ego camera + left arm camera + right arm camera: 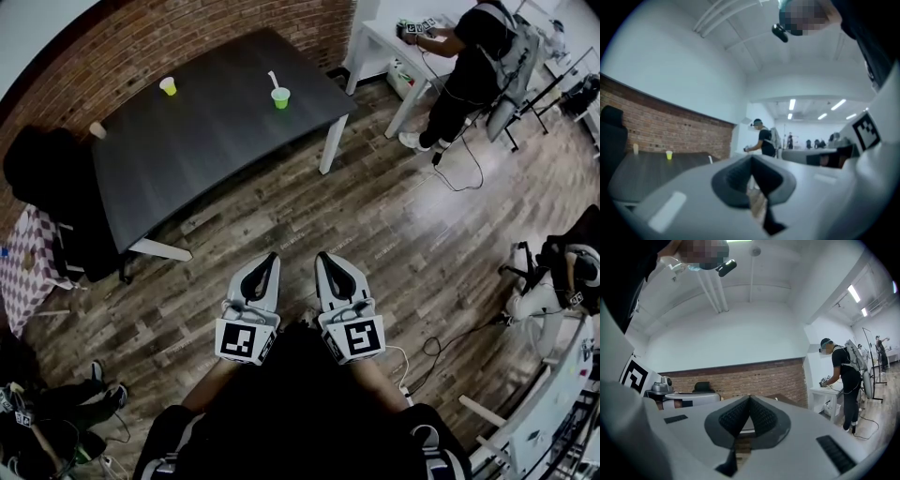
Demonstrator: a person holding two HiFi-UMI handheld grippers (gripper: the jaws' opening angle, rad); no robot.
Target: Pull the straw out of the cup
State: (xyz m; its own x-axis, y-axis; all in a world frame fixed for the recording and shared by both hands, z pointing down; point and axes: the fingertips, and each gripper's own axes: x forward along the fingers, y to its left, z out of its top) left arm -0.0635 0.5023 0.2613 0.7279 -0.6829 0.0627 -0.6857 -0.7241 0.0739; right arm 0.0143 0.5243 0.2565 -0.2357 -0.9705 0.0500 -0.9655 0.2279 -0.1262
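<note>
**Well off the bench: both grippers clenched and empty, straw in its cup**

Plainly, the straw (273, 80) is a pale, short stick that leans out of a bright green cup (280, 97). That cup stands upright on the dark bench (216, 141), towards the bench's right-hand end. A second cup (168, 86), more yellow-green and with nothing in it that can be made out, stands on the same bench near its brick-wall edge, well apart from the first.

By count: one bench, two cups, one straw, two grippers.

The left gripper (271, 257) and the right gripper (322, 256) hang side by side over the wooden floor, clear of the bench's near edge, tips towards the bench. Each has its jaws pressed together with nothing between them.

The left gripper view looks level across the bench (651, 171) and catches the yellow-green cup (669, 155) and a pale sliver that may be the straw (710, 159), which the head view shows from above. The right gripper view shows neither cup, only the brick wall beyond the bench and a person (844, 380) at a white table past the bench's right end.
</note>
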